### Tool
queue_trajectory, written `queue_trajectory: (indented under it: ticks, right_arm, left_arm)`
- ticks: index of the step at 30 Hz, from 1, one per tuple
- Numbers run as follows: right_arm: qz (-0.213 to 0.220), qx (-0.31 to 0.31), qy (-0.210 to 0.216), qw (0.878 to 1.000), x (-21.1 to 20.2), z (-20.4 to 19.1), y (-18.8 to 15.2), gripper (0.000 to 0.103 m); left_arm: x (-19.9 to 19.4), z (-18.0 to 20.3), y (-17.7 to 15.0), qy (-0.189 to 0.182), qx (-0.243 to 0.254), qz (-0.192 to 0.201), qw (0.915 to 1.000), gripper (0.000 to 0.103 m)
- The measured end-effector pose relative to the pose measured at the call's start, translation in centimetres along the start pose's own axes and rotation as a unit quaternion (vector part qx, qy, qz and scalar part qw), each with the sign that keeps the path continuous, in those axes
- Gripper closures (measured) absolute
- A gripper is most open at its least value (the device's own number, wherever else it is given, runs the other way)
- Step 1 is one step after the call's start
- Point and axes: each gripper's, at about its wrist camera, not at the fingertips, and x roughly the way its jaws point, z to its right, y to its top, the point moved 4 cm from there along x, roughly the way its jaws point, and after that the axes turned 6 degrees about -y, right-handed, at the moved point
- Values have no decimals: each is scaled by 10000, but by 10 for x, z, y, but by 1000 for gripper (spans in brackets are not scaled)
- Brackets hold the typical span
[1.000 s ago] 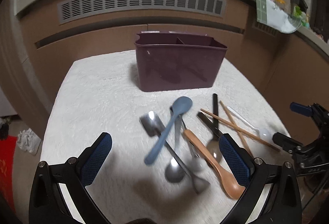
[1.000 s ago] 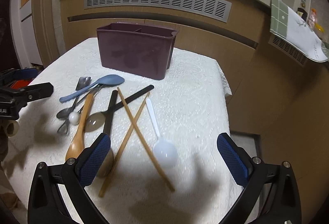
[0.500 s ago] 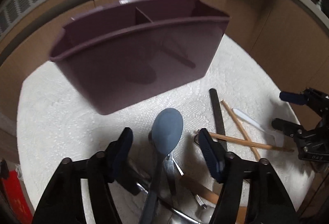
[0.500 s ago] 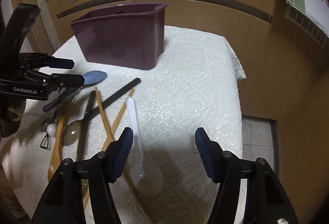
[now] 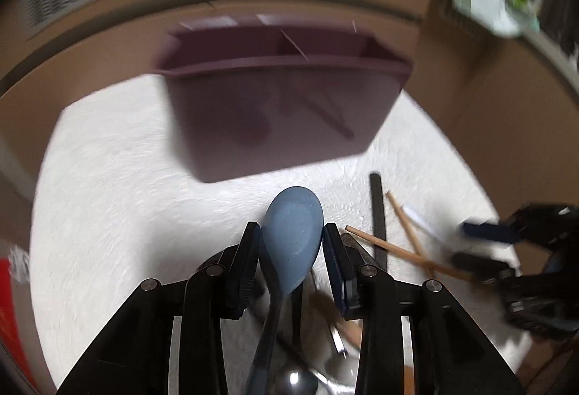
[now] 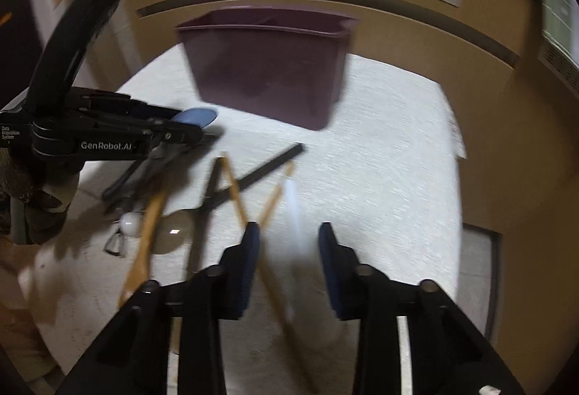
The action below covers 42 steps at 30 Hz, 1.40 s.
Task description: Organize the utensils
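A blue spoon (image 5: 291, 232) lies bowl-forward between the pads of my left gripper (image 5: 291, 243). The jaws are closing and both pads touch the bowl's sides. The right wrist view shows the same grip from the side, left gripper (image 6: 188, 127). My right gripper (image 6: 288, 243) is closing over a blurred white spoon (image 6: 294, 210). Its handle and one chopstick (image 6: 267, 206) run between the pads, with gaps on both sides. A dark purple divided caddy (image 5: 275, 112) stands behind the utensils.
Crossed chopsticks (image 5: 401, 252), a black-handled utensil (image 5: 378, 214), a wooden spoon (image 6: 148, 232) and metal spoons lie in a heap on the white lace cloth (image 5: 108, 196). The table's right edge (image 6: 452, 141) drops to the floor. Brown cabinets stand behind.
Both grippers have dropped toward the table and narrowed from wide open. The left one now has the blue spoon's bowl between its pads; the right one now straddles the white spoon.
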Motion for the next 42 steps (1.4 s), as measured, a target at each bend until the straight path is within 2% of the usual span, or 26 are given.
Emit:
queue_trajectory:
  ticks: [4, 8, 10, 11, 13, 19, 24, 26, 31, 33, 35, 37, 42]
  right_arm:
    - [-246, -499, 181, 9983, 23, -25, 12, 90]
    - [-545, -581, 86, 9968, 50, -28, 20, 90]
    - [-540, -568, 60, 9969, 52, -31, 22, 91]
    - [-578, -556, 36, 9968, 52, -33, 24, 95]
    - [-484, -502, -20, 9976, 45, -34, 26, 97]
    - [131, 163, 72, 9998, -3, -10, 39, 98]
    - [978, 584, 132, 9934, -51, 7, 74, 98]
    - [1427, 650, 71, 9876, -79, 16, 102, 98]
    - [2525, 895, -6, 9634, -139, 42, 178, 98]
    - [2721, 995, 86, 9571, -145, 51, 202, 98]
    - [2737, 1053, 130, 9559, -146, 56, 217, 98]
    - [2677, 1017, 97, 9581, -138, 58, 220, 98]
    - [2195, 920, -21, 9713, -109, 58, 196, 98]
  left_arm:
    - [-34, -10, -16, 16, -414, 551, 9976, 67]
    - [-48, -15, -20, -8, -590, 786, 9952, 67]
    - [-54, -17, -18, -15, -620, 874, 9942, 67]
    - [-56, -17, -20, -19, -636, 912, 9938, 67]
    - [-63, -16, -21, -40, -650, 986, 9930, 67]
    - [-87, -4, -13, -123, -587, 1280, 9900, 67]
    - [-123, 9, 28, -284, -424, 1785, 9826, 74]
    - [-140, 12, 55, -443, -367, 2027, 9775, 81]
    - [-165, 10, 123, -625, -211, 2529, 9653, 81]
    - [-167, 6, 141, -614, -197, 2621, 9629, 81]
    - [-162, 0, 148, -664, -177, 2553, 9644, 81]
    - [-149, -7, 144, -575, -108, 2332, 9707, 81]
    - [-91, -29, 102, -474, -326, 1327, 9895, 80]
